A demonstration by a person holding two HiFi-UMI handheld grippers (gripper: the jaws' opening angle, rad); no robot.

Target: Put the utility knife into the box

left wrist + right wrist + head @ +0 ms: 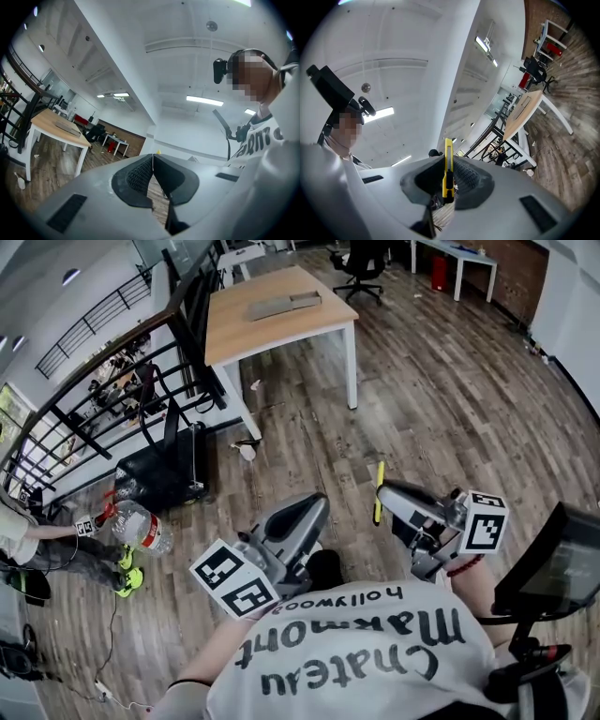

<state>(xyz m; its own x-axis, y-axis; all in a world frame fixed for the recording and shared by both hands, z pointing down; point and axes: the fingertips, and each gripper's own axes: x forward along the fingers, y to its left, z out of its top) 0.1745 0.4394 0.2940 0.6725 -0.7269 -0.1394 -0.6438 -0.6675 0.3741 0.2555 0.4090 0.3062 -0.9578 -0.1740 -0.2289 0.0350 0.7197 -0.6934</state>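
R gripper [384, 489] clamped on yellow utility knife [448, 171], knife sticking out past jaw tips, held above wood floor [441, 409]. L gripper [153, 158] near it, jaws pressed together, nothing btwn. Desk [272, 320] well beyond.

Wood-plank floor [450, 399], brown, runs through the whole room. Far, left of centre: table [272, 334] with a light wood top and white legs. A flat grey slab [283, 304] lies on the table's far part.

On the floor left of the table legs sits a black bag [159, 479]. Just near-left of the bag is a big clear bottle [141, 529]. A small white object [247, 452] lies between the bag and a table leg.

Far end: black office chair [361, 261], and to its right a white desk [459, 254]. A thin cable [105, 652] trails over the near-left floor.
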